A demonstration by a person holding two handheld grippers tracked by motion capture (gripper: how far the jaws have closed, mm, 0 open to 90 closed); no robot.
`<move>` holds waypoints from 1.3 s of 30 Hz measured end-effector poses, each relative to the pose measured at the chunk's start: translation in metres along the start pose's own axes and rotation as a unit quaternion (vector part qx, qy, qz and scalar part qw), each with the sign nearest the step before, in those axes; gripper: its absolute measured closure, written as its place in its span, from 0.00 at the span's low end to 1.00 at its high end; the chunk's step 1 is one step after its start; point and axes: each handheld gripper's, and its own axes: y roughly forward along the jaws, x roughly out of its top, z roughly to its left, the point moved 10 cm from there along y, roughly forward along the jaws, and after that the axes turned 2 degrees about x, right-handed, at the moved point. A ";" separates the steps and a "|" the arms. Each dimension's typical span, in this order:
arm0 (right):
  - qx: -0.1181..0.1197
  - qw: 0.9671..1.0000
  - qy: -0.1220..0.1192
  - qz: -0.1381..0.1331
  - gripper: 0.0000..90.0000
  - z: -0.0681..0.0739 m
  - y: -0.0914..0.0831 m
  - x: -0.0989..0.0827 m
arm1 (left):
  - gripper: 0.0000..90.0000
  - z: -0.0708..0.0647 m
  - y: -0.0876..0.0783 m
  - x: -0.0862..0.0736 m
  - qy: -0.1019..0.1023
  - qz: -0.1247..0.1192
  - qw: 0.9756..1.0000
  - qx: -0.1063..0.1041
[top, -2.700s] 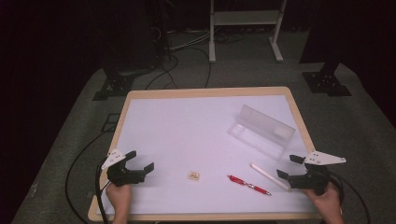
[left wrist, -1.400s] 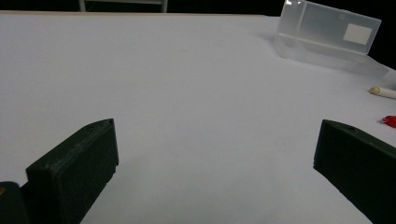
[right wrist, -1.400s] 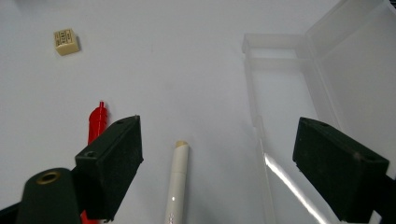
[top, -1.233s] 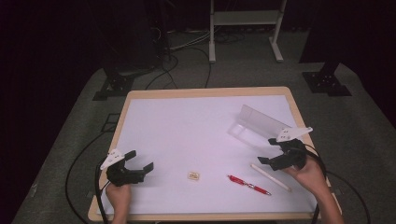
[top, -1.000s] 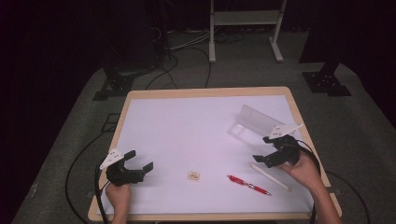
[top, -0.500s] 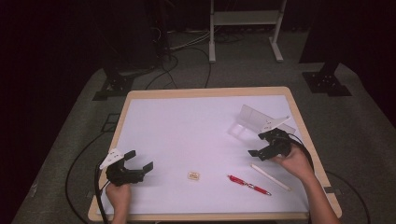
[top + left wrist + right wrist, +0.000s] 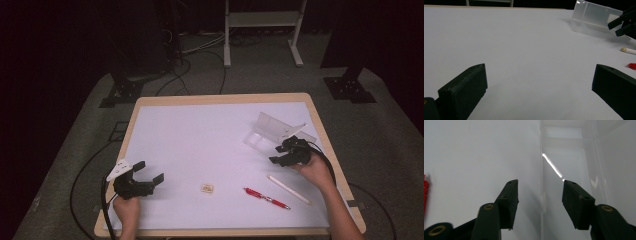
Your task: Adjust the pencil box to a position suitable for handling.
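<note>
- Moved since the earlier frames: right gripper (image 7: 282, 153), carried from the near right table edge forward and left to the clear plastic box (image 7: 272, 131), past the white pen (image 7: 289, 189).
- Jaws of the right gripper just been closing, now half spread, with the near edge of the clear plastic box (image 7: 564, 157) between them; pads not seen pressing on it.
- From the right gripper view: a thin wall of the box running up between the two jaws, closer to the left one, with a small gap on each side.
- Left gripper (image 7: 145, 176) unmoved near the front left corner of the table (image 7: 220, 99), jaws spread wide, holding nothing, only bare white tabletop between them.
- Clear plastic box lying on the right half of the table, toward the far side, seemingly open with a lid standing up.
- White pen and red pen (image 7: 266, 198) lying near the front right, well apart from the box.
- Small tan eraser (image 7: 208, 188) lying near the front middle, between the two hands.
</note>
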 end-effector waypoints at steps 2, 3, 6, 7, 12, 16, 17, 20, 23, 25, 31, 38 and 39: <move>-0.004 1.000 -0.005 0.005 0.60 -0.002 0.002 -0.001 | 0.00 0.000 0.000 0.000 0.000 0.000 1.000 0.000; -0.004 1.000 -0.005 0.005 0.60 -0.002 0.002 -0.001 | 0.00 0.000 0.000 0.000 0.000 0.001 1.000 0.000; -0.007 1.000 -0.007 0.016 0.67 -0.002 0.007 -0.003 | 0.00 0.000 0.000 0.000 0.000 0.000 1.000 -0.001; -0.011 1.000 -0.017 0.022 0.72 -0.003 0.010 -0.003 | 0.00 0.000 0.000 0.000 -0.003 -0.001 1.000 0.000; -0.015 0.999 -0.015 0.033 0.78 -0.004 0.014 -0.005 | 0.00 0.000 0.000 0.000 -0.004 -0.002 1.000 0.000; -0.010 0.999 -0.016 0.044 0.89 -0.004 0.019 -0.008 | 0.00 0.000 0.000 0.000 -0.005 -0.002 1.000 -0.002; -0.008 0.999 -0.015 0.047 0.91 -0.003 0.019 -0.009 | 0.00 0.000 0.000 0.000 -0.005 -0.002 1.000 -0.004; -0.009 0.999 -0.022 0.048 0.94 -0.004 0.020 -0.008 | 0.00 -0.001 0.000 0.000 -0.002 -0.003 1.000 -0.006; -0.009 0.999 -0.024 0.048 0.95 -0.003 0.021 -0.008 | 0.00 -0.001 0.000 0.001 -0.004 -0.004 1.000 -0.006; -0.010 0.998 -0.024 0.048 0.96 -0.004 0.020 -0.008 | 0.00 -0.001 0.000 0.001 -0.004 -0.005 1.000 -0.006; -0.021 0.998 -0.036 0.055 0.96 -0.003 0.019 -0.008 | 0.00 0.000 0.000 0.001 -0.007 -0.003 1.000 -0.007; -0.026 0.997 -0.052 0.046 0.96 0.000 0.012 0.001 | 0.00 0.000 0.000 0.001 -0.008 -0.004 1.000 -0.007; -0.026 0.997 -0.055 0.043 0.96 0.001 0.010 0.004 | 0.00 0.000 0.000 0.001 -0.009 -0.004 1.000 -0.007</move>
